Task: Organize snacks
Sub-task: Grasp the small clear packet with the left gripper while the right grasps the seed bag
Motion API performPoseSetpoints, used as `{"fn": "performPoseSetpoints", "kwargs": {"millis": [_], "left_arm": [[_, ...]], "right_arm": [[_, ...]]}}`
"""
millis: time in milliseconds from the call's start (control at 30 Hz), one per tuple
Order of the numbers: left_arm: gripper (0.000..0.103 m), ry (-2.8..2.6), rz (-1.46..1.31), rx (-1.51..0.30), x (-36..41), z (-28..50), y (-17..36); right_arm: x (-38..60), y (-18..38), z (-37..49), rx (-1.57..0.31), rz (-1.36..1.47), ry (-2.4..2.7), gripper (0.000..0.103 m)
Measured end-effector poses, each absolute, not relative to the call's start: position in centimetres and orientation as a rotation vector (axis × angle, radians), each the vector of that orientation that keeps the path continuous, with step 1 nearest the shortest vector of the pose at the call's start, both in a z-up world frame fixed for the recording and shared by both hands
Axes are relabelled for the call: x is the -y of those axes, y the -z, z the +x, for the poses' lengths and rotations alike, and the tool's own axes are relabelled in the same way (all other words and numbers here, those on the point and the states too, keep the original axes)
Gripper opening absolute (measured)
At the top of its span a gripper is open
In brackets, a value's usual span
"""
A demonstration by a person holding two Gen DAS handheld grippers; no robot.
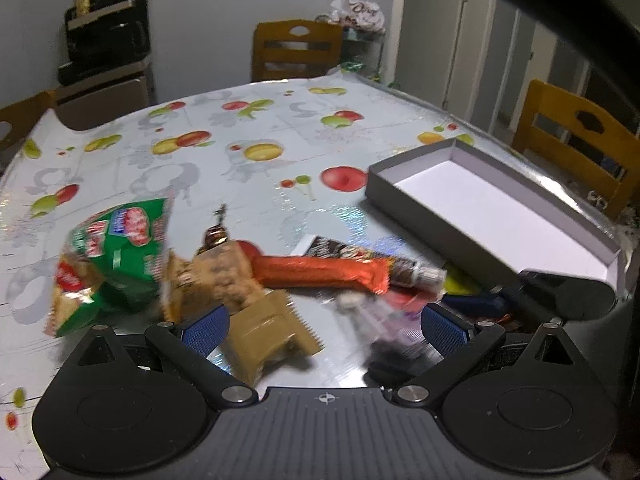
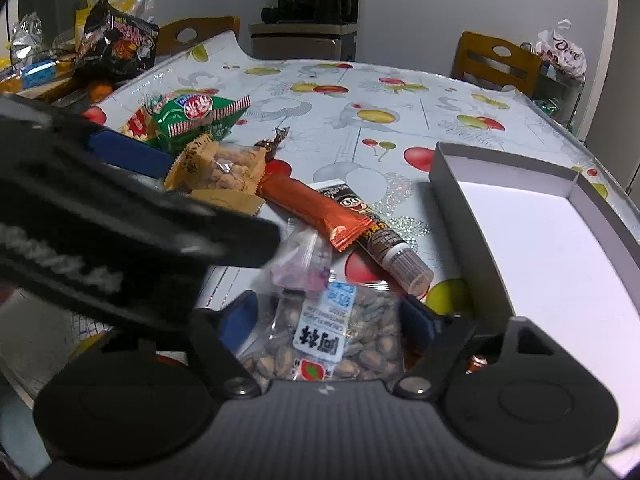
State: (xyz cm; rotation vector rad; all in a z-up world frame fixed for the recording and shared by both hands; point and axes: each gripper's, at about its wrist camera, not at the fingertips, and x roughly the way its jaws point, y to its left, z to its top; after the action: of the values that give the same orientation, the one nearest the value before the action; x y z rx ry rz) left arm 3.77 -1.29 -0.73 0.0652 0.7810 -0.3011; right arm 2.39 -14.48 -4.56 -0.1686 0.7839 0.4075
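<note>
One grey box, white inside and holding nothing, sat far right on the fruit-print table. Piled left of it: green packet, peanut bag, orange bar, dark tube. Left gripper spread wide above a tan packet, crossing the right view. Right gripper parted around, seemingly clear of, a seed bag.

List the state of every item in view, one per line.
Gray box: open, empty.
Orange bar: sealed, lying across the tube snack.
Green snack bag: sealed, on the table.
Seed packet: sealed, between the right claw's fingers.
Left claw: open, over the tan packet.
Right claw: open.
</note>
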Motion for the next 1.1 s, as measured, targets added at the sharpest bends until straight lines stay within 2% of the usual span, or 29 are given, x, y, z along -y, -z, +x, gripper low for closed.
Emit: {"fn": "performPoseSetpoints", "kwargs": {"millis": [133, 233, 400, 633, 833, 1100], "left_arm": [[0.103, 0.346, 0.045, -0.798, 2.4, 4.9, 1.3], [0.096, 0.349, 0.024, -0.819, 2.9, 5.7, 1.9], [0.069, 0.339, 0.000, -0.885, 3.3, 7.1, 3.2], [0.064, 0.322, -0.007, -0.909, 4.0, 8.0, 4.2], [0.031, 0.326, 0.001, -0.912, 4.2, 7.9, 4.0], [0.023, 0.342, -0.003, -0.883, 3.6, 7.0, 3.5]], "right_arm": [[14.6, 4.7, 2.2, -0.769, -0.159, -0.408, 0.070], [14.8, 4.7, 1.9, -0.763, -0.154, -0.406, 0.069], [14.8, 4.8, 1.9, -0.754, -0.149, -0.411, 0.068], [15.2, 5.0, 2.0, -0.740, -0.138, -0.424, 0.068], [15.4, 4.9, 1.8, -0.737, -0.135, -0.435, 0.066], [15.6, 4.5, 0.7, -0.722, -0.138, -0.434, 0.065]]}}
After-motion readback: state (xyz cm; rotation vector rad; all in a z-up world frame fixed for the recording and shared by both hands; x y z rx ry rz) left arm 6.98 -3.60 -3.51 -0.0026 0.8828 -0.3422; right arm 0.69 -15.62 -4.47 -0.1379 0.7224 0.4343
